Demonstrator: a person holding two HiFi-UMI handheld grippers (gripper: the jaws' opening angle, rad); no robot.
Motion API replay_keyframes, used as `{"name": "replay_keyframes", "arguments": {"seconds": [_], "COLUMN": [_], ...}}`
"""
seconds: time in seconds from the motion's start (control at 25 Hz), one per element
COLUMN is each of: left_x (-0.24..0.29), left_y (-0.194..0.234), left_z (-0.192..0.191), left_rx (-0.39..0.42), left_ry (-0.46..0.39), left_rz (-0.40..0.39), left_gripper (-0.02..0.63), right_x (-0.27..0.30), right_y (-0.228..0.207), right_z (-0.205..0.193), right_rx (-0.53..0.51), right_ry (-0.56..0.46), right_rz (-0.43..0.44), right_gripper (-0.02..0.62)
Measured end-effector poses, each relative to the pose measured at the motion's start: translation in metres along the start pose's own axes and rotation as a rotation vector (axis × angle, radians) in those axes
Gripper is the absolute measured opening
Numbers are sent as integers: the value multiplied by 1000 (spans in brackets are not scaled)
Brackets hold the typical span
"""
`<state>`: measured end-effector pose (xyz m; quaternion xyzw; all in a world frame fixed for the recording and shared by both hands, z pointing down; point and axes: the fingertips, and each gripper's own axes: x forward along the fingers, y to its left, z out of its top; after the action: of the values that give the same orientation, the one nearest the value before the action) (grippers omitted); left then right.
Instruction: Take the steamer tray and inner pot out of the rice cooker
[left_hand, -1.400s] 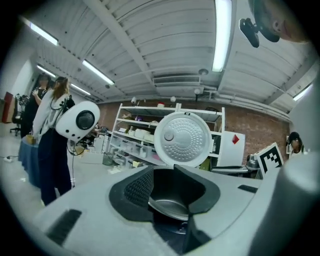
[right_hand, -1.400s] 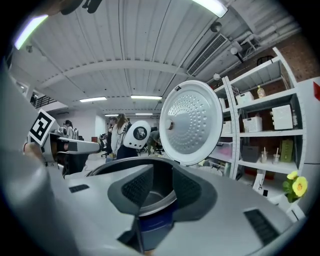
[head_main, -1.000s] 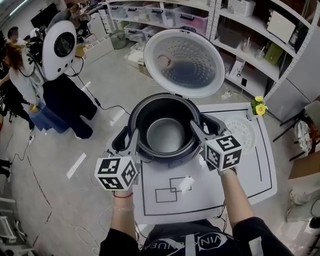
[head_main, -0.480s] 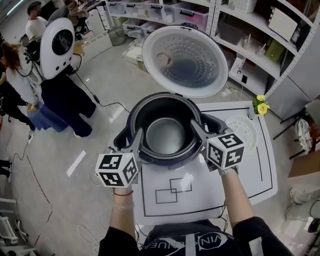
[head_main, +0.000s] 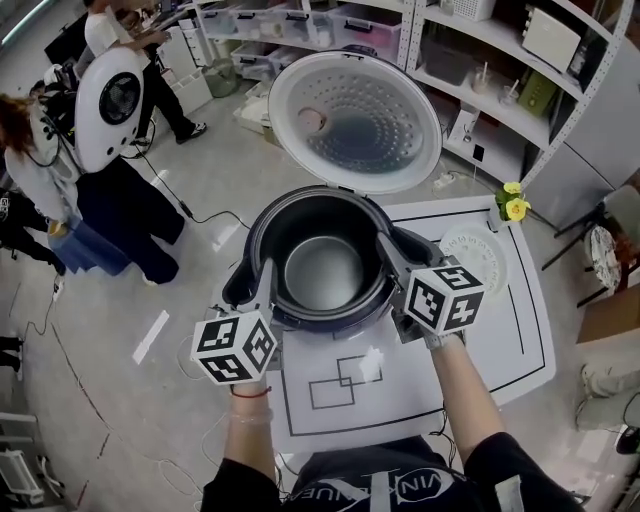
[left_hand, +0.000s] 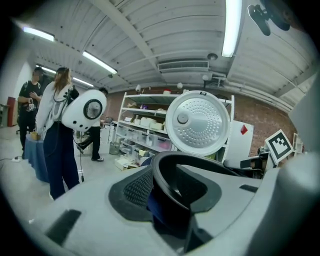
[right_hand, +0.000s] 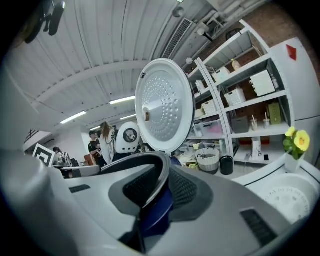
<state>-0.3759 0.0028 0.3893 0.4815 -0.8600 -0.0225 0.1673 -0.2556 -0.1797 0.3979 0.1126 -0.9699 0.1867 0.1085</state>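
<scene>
The dark rice cooker (head_main: 262, 225) stands on the table with its lid (head_main: 352, 120) raised. The metal inner pot (head_main: 322, 272) sits inside it. My left gripper (head_main: 268, 275) straddles the pot's left rim (left_hand: 165, 165); its jaws are closing, and a gap shows on the inner side. My right gripper (head_main: 385, 250) straddles the right rim (right_hand: 162, 172); its jaws are closing too, with both pads against the rim. The white perforated steamer tray (head_main: 478, 258) lies on the table to the cooker's right.
The white table (head_main: 500, 350) has black lines marked on it. Yellow flowers (head_main: 513, 203) stand at its far right corner. Storage shelves (head_main: 480, 70) line the back. People and a white rounded machine (head_main: 110, 95) are on the floor at the left.
Both grippers have stayed at the pot's rim. The right gripper has rolled a little and its jaws have drawn in on the rim. The people at the left have shifted.
</scene>
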Motion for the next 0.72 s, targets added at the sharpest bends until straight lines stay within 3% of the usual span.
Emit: {"name": "replay_keyframes", "arguments": {"seconds": [0.48, 0.72], "left_x": [-25, -38], "left_y": [-10, -19], "left_z": [20, 48], "left_rx": [-63, -58], "left_ry": [-97, -193], "left_rz": [20, 25], "left_gripper": [133, 133], "right_x": [-21, -32], "right_y": [14, 26], "right_z": [30, 57], "right_rx": [1, 1], "right_ry": [-130, -213], "right_rz": [34, 75], "right_gripper": [57, 58]}}
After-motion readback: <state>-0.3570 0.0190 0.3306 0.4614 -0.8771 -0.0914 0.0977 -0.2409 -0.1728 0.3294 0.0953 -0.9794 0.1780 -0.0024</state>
